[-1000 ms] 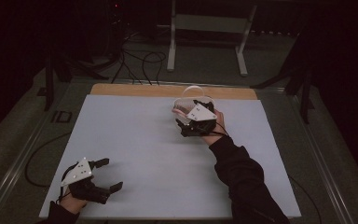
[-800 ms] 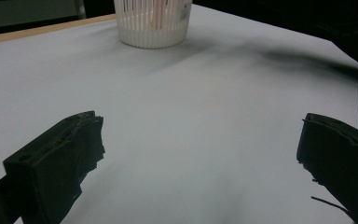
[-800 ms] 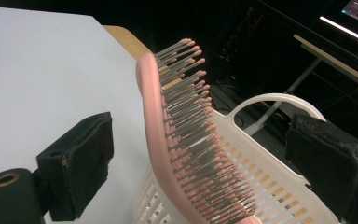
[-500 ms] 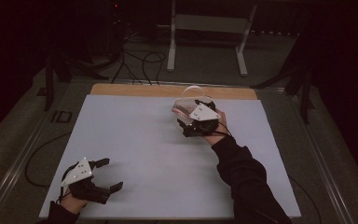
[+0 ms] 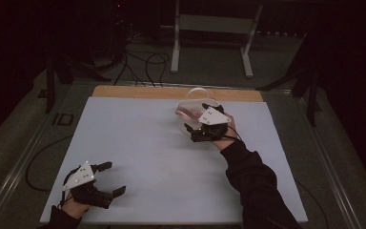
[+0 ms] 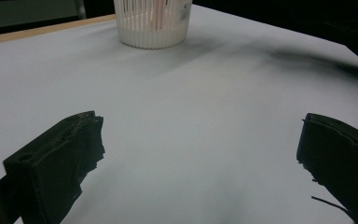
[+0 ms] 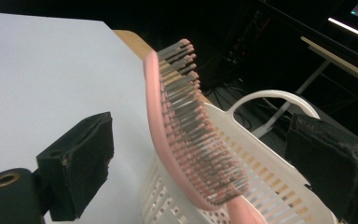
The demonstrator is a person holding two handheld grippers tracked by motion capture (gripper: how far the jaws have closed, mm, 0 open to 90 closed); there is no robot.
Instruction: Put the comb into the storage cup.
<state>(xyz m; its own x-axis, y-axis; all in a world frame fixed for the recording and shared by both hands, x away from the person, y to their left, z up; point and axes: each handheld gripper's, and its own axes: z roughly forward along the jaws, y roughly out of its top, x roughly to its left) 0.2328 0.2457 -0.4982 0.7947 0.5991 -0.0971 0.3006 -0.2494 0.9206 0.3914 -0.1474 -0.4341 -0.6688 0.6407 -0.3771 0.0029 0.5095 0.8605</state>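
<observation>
Pink hairbrush (image 7: 186,135) stands in the white basket (image 7: 265,186); we see the right hand-held gripper (image 5: 204,125) spread around it, the left hand-held gripper (image 5: 108,179) spread over the counter (image 5: 143,143).

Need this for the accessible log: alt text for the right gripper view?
A pink plastic hairbrush with grey, pink-tipped bristles stands tilted in a white slotted plastic basket with a looped handle, between the two open black jaws of the right hand-held gripper, which touch neither. A pale grey table top lies to the left, with dark floor and cables behind.
</observation>
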